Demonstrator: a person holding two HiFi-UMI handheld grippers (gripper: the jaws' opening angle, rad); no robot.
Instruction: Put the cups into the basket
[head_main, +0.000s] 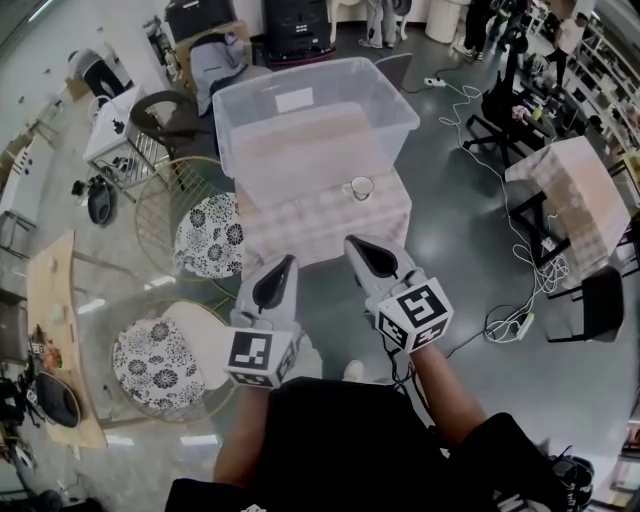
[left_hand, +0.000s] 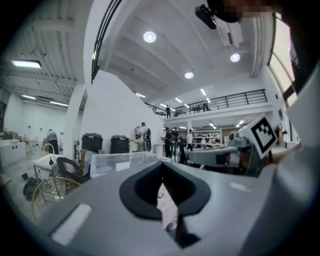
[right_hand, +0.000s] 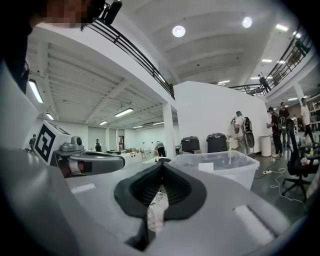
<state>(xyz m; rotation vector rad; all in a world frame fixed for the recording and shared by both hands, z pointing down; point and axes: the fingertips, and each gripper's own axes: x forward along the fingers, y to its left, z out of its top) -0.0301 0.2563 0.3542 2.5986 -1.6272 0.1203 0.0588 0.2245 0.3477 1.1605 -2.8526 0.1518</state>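
- Now shut tight and empty: left gripper (head_main: 284, 264), right gripper (head_main: 354, 244).
- Cup (head_main: 359, 187) on table (head_main: 300, 225), just beside clear basket (head_main: 330, 70), not yet in.
- Could knock cup over if pushed in without opening.

Holding the right claw (right_hand: 161, 175) pressed shut on nothing, with only a sliver of pale patterned cloth (right_hand: 158, 210) peeking through low down. Facing a clear plastic bin (right_hand: 220, 167) just beyond the claw tips. Catching the left claw (right_hand: 120, 161) hanging level to the left of the bin. Showing two dark cases (right_hand: 204, 143) behind the bin, people (right_hand: 241, 131) standing behind and right of it, and a black office chair (right_hand: 300, 167) to its right.
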